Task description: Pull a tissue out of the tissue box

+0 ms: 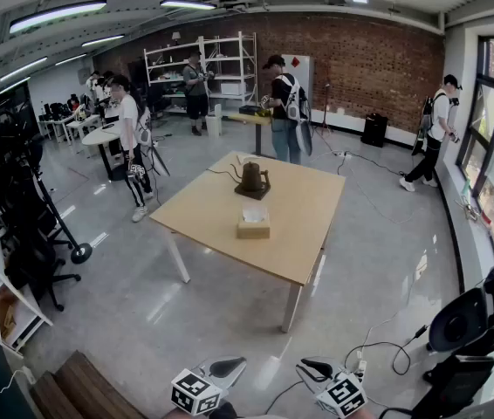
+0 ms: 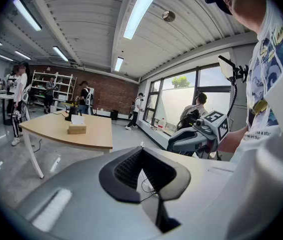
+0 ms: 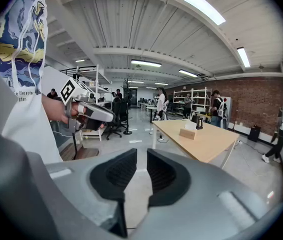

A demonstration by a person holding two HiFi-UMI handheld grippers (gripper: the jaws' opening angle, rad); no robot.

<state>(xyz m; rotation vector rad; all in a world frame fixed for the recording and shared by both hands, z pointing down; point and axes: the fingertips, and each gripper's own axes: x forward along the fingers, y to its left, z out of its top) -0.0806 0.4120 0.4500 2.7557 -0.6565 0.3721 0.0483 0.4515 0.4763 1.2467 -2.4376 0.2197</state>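
Note:
A tan tissue box [image 1: 254, 226] with a white tissue sticking out of its top sits on the wooden table [image 1: 291, 234], well ahead of both grippers. It also shows far off as the tissue box [image 2: 77, 128] in the left gripper view and the tissue box [image 3: 187, 133] in the right gripper view. My left gripper [image 1: 232, 364] is held low at the bottom edge, and its jaws [image 2: 142, 150] are shut with nothing in them. Beside it, my right gripper [image 1: 311, 366] stands open with a narrow empty gap [image 3: 141, 153].
A dark kettle [image 1: 252, 179] stands on the table behind the box. Several people stand or walk around the room. Office chairs and tripods [image 1: 29, 234] crowd the left, cables [image 1: 387, 347] trail on the floor at right, and a wooden step [image 1: 85, 387] lies at the bottom left.

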